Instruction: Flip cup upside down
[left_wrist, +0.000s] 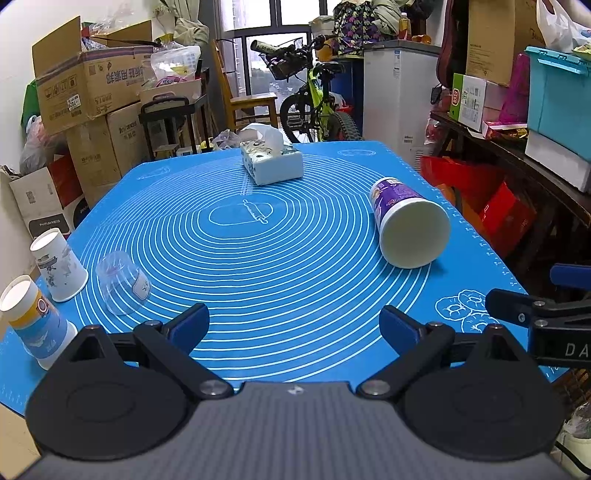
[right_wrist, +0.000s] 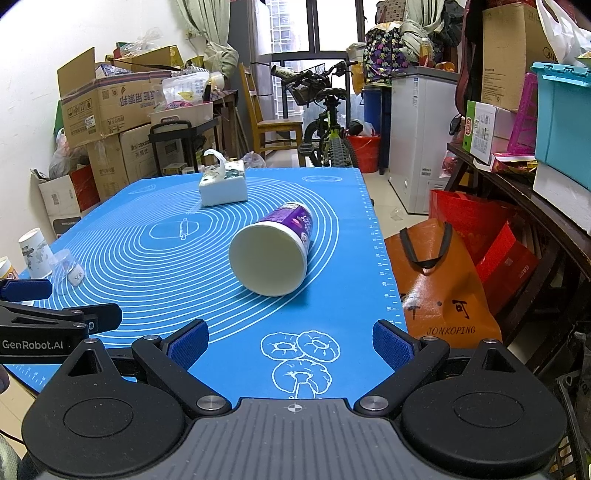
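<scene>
Left wrist view showed your left gripper (left_wrist: 294, 325) held low over the near edge of the blue silicone baking mat (left_wrist: 280, 258), its blue-padded jaws spread wide with nothing between them. Ahead and to the right, the purple-and-white paper cup (left_wrist: 408, 225) lay on its side on the mat, its open mouth turned toward you and its base pointing away. At the mat's left edge you had three cups already standing upside down: a white paper cup with a grey print (left_wrist: 59, 264), a clear plastic cup (left_wrist: 123, 282) just beside it, and a white, yellow and blue paper cup (left_wrist: 35, 321) nearest the camera. A white patterned tissue box (left_wrist: 272, 162) sat toward the far end of the mat. From the right wrist view, your right gripper (right_wrist: 290, 345) hovered over the mat's near right corner, above the printed doughnut drawings (right_wrist: 301, 360), its jaws likewise parted and holding nothing. The same lying cup (right_wrist: 273, 251) rested ahead of it, apart from both fingers.
</scene>
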